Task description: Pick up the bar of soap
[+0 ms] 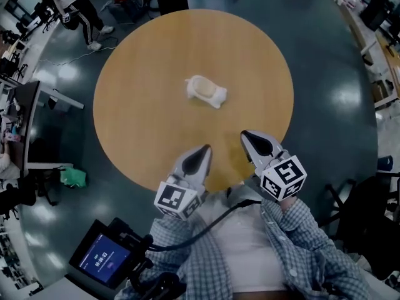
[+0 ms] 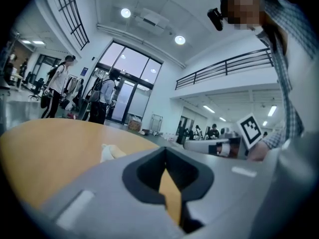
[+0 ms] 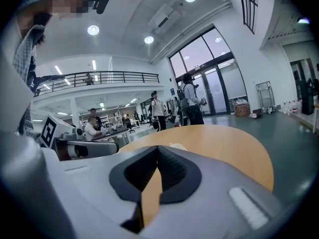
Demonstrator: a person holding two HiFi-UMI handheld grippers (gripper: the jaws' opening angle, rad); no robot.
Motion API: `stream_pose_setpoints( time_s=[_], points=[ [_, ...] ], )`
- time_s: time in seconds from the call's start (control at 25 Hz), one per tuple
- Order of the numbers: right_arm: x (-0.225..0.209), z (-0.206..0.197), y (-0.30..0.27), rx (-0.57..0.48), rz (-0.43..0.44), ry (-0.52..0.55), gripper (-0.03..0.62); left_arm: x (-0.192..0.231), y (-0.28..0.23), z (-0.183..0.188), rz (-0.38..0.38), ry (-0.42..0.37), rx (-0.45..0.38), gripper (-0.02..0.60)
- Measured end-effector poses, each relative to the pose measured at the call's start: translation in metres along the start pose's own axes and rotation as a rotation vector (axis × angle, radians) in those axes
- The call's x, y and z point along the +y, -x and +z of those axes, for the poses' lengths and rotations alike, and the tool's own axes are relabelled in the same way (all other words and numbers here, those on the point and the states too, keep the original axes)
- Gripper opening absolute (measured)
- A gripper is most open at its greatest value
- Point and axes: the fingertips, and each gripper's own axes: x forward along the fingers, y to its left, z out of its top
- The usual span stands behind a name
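the round table (image 1: 144,124) is the biggest thing. over its near edge hang the left gripper (image 1: 203,152) and the right gripper (image 1: 249,137), each with jaws pressed together on nothing. near the table's middle the bar of soap (image 1: 204,89) lies in a white holder (image 1: 217,97). the soap is probably light, hard and slippery, so a grip across its long sides seems safest.

Your bar of soap (image 1: 203,89) lies flat near the middle of the round wooden table (image 1: 137,111). It is a pale tan oblong set in a white holder (image 1: 217,96), a dish or a wrapper, hard to tell which, that juts out past its right end. It sits slightly slanted, left end farther from you. In your left gripper view the soap (image 2: 110,152) is a low whitish lump on the tabletop.
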Motion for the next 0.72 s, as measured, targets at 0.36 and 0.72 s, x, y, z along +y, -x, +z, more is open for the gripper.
stream_pose_setpoints(
  time_s=[0.36, 0.72],
  points=[
    [0.018, -0.028, -0.012, 0.078, 0.049, 0.092, 0.003, 0.002, 0.030, -0.019, 0.056, 0.008, -0.016, -0.002],
    [0.004, -0.049, -0.093, 0.238, 0.133, 0.228, 0.047, 0.057, 0.017, -0.019, 0.146, 0.042, -0.022, -0.002]
  ],
)
